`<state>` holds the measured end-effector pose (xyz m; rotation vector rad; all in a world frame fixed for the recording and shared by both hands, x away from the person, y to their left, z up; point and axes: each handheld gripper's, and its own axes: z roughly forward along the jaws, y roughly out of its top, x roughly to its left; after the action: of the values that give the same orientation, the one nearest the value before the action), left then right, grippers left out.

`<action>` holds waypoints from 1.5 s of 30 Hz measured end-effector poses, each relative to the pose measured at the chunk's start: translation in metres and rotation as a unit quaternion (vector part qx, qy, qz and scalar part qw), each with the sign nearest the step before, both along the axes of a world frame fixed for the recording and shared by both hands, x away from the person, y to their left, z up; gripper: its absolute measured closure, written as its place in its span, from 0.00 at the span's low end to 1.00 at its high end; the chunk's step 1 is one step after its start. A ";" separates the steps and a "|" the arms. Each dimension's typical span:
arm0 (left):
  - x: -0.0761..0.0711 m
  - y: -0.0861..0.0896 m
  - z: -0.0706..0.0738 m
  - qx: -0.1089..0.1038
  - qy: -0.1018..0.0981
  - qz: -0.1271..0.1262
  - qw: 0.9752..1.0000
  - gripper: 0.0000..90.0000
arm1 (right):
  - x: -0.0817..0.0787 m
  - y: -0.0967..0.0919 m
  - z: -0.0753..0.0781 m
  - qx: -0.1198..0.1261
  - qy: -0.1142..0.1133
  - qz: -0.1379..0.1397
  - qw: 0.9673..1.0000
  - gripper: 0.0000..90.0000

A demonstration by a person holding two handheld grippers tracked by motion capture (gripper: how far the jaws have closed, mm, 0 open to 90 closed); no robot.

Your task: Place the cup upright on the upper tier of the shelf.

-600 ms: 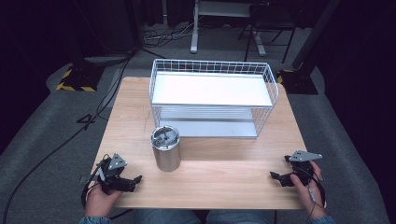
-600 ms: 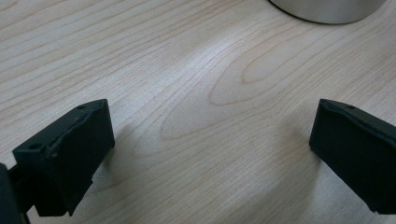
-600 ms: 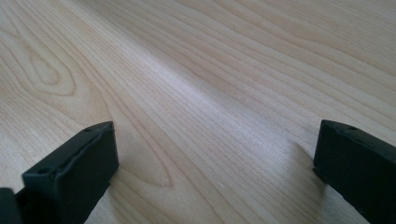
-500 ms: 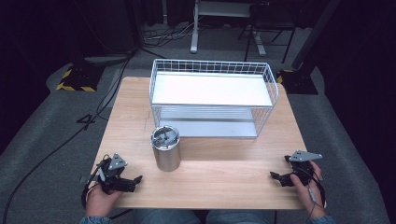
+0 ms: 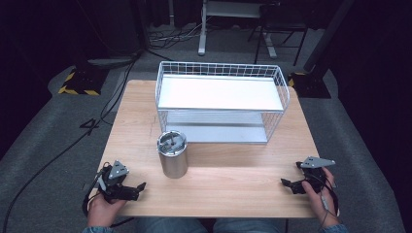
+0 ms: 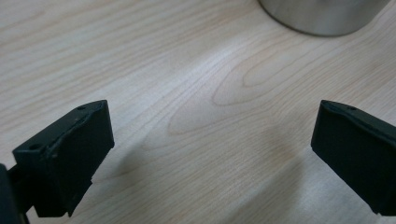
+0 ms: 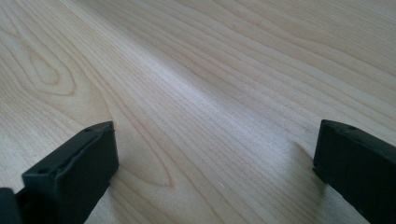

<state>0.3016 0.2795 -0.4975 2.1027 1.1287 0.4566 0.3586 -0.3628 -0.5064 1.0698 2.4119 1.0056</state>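
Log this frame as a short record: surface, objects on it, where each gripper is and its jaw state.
surface: wooden table
rack: white wire shelf rack, far half of the table
cup: steel cup, in front of the rack's left end
left gripper: near-left corner, open, holding nothing
right gripper: near-right edge, open, holding nothing

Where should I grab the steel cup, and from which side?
Grip the steel cup across its round side wall, mid-height, coming in level from the left tongs' near-left side. It stands upright, its top looks covered, and the wire rack stands close behind it.
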 end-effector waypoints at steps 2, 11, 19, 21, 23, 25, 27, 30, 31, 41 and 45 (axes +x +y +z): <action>-0.003 0.003 0.005 -0.011 -0.010 0.002 1.000 0.00 | 0.000 0.000 0.000 0.000 0.000 0.000 1.000 0.00; -0.015 0.002 0.028 -0.039 -0.044 -0.018 0.998 0.00 | 0.000 0.000 0.000 0.000 0.000 0.000 1.000 0.00; -0.021 0.002 0.039 -0.090 -0.068 -0.024 0.993 0.00 | 0.000 0.000 0.000 0.000 0.000 0.000 1.000 0.00; -0.022 0.000 0.043 -0.103 -0.077 -0.024 0.991 0.00 | 0.000 0.000 0.000 0.000 0.000 0.000 1.000 0.00; -0.023 -0.001 0.045 -0.112 -0.087 -0.025 0.990 0.00 | 0.000 0.000 0.000 0.000 0.000 0.000 1.000 0.00; -0.023 -0.002 0.047 -0.129 -0.095 -0.026 0.987 0.00 | 0.000 0.000 0.000 0.000 0.000 0.000 1.000 0.00; -0.024 -0.002 0.048 -0.140 -0.101 -0.027 0.985 0.00 | 0.000 0.000 0.000 0.000 0.000 0.000 1.000 0.00; -0.023 -0.003 0.048 -0.157 -0.104 -0.036 0.982 0.00 | 0.000 0.000 0.000 -0.001 -0.001 0.000 1.000 0.00; -0.022 -0.003 0.048 -0.159 -0.105 -0.039 0.981 0.00 | 0.000 0.000 0.000 -0.001 -0.001 0.000 1.000 0.00; -0.020 -0.017 0.053 -0.159 -0.118 -0.051 0.979 0.00 | 0.000 0.000 0.000 -0.001 -0.003 0.000 1.000 0.01; -0.016 -0.024 0.055 -0.161 -0.121 -0.064 0.977 0.00 | 0.000 0.000 0.000 -0.001 -0.002 0.000 1.000 0.01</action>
<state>0.2859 0.2554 -0.4430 1.7698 0.8571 0.4241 0.3582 -0.3626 -0.5064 1.0651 2.4092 1.0039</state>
